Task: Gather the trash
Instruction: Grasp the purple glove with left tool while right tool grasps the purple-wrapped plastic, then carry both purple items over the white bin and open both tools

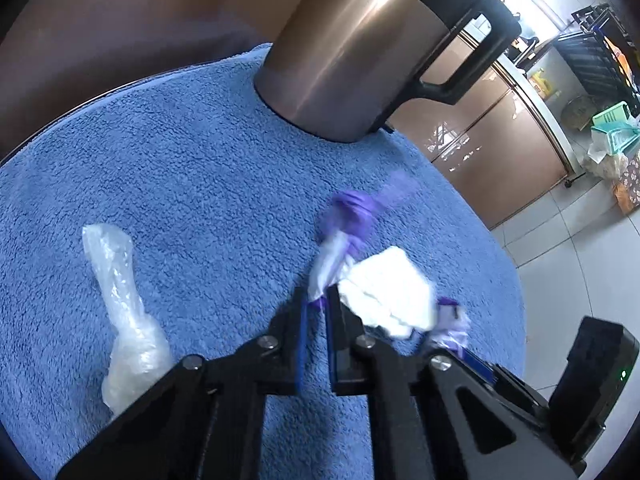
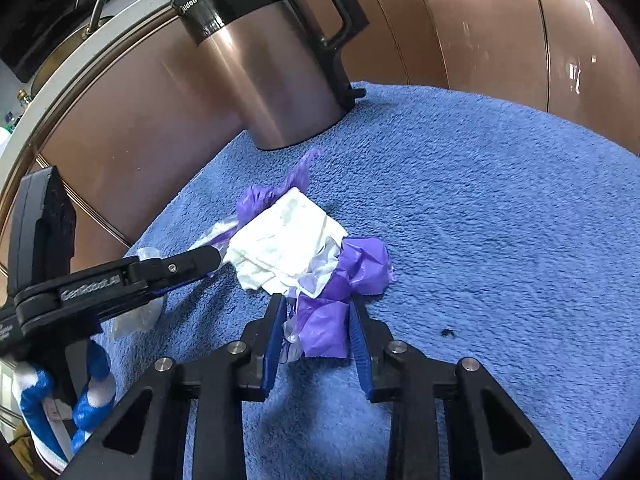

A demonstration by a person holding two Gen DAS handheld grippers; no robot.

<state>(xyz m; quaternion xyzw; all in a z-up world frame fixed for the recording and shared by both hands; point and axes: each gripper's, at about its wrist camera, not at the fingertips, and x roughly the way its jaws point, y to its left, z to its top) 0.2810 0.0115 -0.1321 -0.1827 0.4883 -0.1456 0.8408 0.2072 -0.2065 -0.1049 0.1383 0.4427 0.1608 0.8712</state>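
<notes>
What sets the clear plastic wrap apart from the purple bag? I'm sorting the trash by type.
The clear plastic wrap is see-through and colourless; the purple bag is opaque purple. The wrap is twisted into a long strip lying alone; the bag is crumpled in a heap against a white tissue. No gripper touches the wrap; the right gripper squeezes the bag. Both are thin plastic lying on the blue towel.

Blue terry towel point(image 2: 500, 208) is spread over the surface; metallic kettle point(image 2: 276, 80) with black handle point(image 2: 332, 12) is stood upright at the towel's far edge; glossy brown cabinet fronts point(image 2: 500, 36) are seen behind; tiled floor point(image 1: 580, 292) and green basket point(image 1: 616, 128) are seen beyond.
</notes>
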